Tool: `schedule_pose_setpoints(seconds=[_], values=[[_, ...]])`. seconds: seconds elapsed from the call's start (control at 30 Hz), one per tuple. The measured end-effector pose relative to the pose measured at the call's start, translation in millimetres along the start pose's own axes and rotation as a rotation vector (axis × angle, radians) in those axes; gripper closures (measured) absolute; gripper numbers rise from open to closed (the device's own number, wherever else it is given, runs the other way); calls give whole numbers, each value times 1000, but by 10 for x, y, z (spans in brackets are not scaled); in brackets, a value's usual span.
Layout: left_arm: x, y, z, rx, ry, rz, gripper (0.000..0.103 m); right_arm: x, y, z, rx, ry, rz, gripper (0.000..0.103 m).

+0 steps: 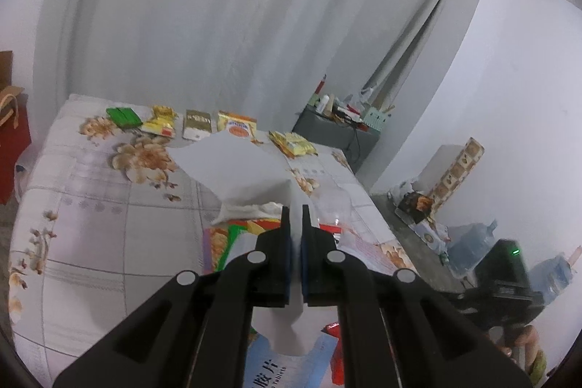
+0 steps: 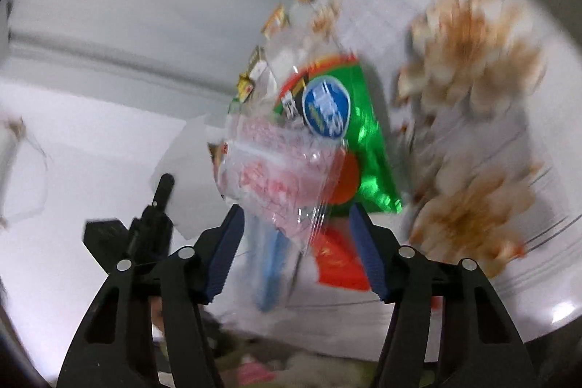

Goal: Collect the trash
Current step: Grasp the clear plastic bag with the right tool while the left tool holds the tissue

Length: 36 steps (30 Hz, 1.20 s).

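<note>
My left gripper point(image 1: 295, 210) is shut on a white sheet point(image 1: 232, 170) that fans out ahead of it above the floral bedspread point(image 1: 91, 224). Under it lie a blue-and-white tablet box point(image 1: 287, 362), colourful packets point(image 1: 222, 242) and a clear wrapper point(image 1: 336, 210). A row of small packets point(image 1: 198, 124) lines the bed's far edge. In the blurred right wrist view my right gripper point(image 2: 296, 210) stands part open around the lower corner of a clear red-printed bag point(image 2: 280, 177). The pads do not touch it. A green packet point(image 2: 363, 140) and a red packet point(image 2: 338, 260) lie behind.
A grey cabinet point(image 1: 334, 130) loaded with clutter stands beyond the bed's far right corner. Water jugs point(image 1: 469, 242), boxes and bags sit on the floor to the right. A red bag point(image 1: 11, 148) is at the left. White curtains hang behind the bed.
</note>
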<state>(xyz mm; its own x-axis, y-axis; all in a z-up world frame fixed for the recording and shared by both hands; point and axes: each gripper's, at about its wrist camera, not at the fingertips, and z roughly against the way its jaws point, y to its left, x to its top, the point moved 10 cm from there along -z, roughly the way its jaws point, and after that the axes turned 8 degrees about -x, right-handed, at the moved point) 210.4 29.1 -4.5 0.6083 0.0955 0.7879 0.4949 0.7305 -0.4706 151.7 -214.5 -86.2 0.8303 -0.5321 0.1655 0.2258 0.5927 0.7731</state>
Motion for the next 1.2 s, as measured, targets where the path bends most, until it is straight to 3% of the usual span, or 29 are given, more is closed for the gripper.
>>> schedule_pose_setpoints(seconds=[0.23,0.6,0.87,1.2], values=[[-16,22,79,6,-9,-8,99,-12,-41,-215,77,45,-96,53],[-50,27,110,7,-9,0,99,14,-67,-206,167,45,-158,84],[-5,13,139,6,-21,-15,99,32,-21,-61,215,10,-112,93],[38,-120,124,-1,-19,-46,99,80,64,235,288,-47,-51,96]])
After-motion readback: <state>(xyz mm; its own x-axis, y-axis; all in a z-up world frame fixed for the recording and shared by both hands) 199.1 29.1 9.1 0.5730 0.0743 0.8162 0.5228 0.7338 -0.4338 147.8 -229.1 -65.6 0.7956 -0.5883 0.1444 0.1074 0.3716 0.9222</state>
